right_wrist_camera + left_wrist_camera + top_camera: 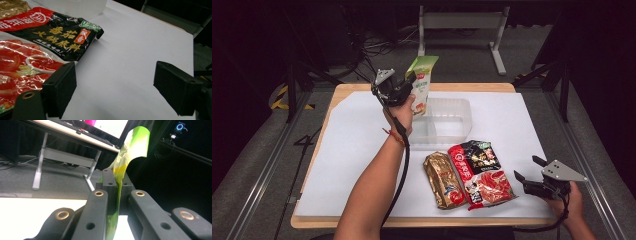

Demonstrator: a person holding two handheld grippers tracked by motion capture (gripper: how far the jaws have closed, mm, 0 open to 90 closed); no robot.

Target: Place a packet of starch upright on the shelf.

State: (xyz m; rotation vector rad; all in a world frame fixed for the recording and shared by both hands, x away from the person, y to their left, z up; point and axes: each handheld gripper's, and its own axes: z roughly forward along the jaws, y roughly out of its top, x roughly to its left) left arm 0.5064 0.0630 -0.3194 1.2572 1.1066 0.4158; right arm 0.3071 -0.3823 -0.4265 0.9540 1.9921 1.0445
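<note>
My left gripper [408, 82] is raised over the back of the table and shut on a green and white packet [421, 82], which hangs upright just above the left end of a clear plastic bin [447, 120]. In the left gripper view the green packet [130, 150] is pinched between the black jaws and curls upward. A red and black sauce packet [479, 172] and a gold packet [443, 180] lie flat near the front edge. My right gripper [528, 170] rests open at the front right, just right of the red and black sauce packet [37, 50].
White paper [352, 150] covers the wooden table [343, 90]. Open white surface lies left of my forearm and right of the bin. Past the far edge a grey desk frame [462, 25] and cables sit on the dark floor.
</note>
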